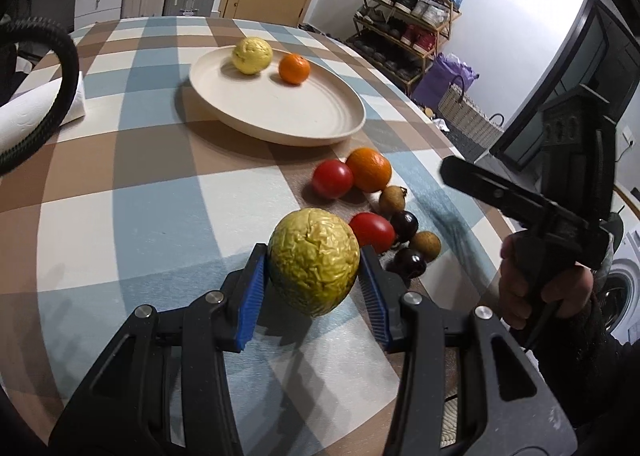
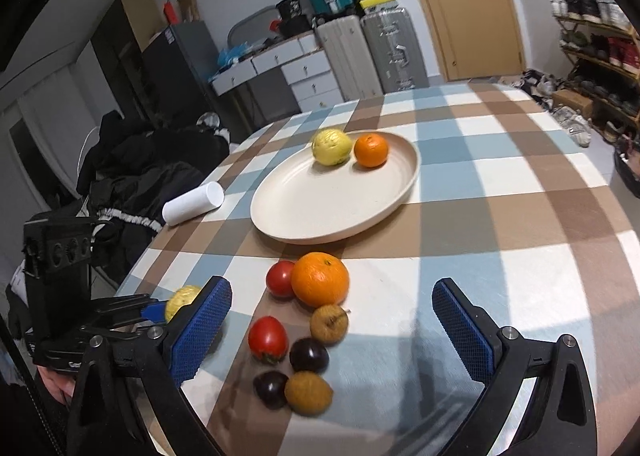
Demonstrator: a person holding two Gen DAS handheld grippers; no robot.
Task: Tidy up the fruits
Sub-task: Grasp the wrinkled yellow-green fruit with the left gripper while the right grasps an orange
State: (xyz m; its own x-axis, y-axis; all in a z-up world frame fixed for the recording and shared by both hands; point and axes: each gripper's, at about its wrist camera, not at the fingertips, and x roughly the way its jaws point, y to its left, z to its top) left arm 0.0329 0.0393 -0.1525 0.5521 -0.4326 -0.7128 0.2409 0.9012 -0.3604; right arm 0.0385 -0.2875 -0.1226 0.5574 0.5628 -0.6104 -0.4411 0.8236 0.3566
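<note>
Two fruits (image 1: 252, 55) on plate (image 1: 280, 112)

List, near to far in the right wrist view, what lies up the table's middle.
Brown wrinkled fruit → dark purple plum → small brown pear-like fruit → large orange → cream round plate → small orange on the plate.

matt plate (image 1: 280, 112), checked cloth tablecloth (image 1: 140, 184)

From my feed: bench (image 2: 500, 184) cloth's checked brown, blue and white, plate (image 2: 320, 212) cream, my hand-held gripper pads (image 2: 200, 332) blue.
</note>
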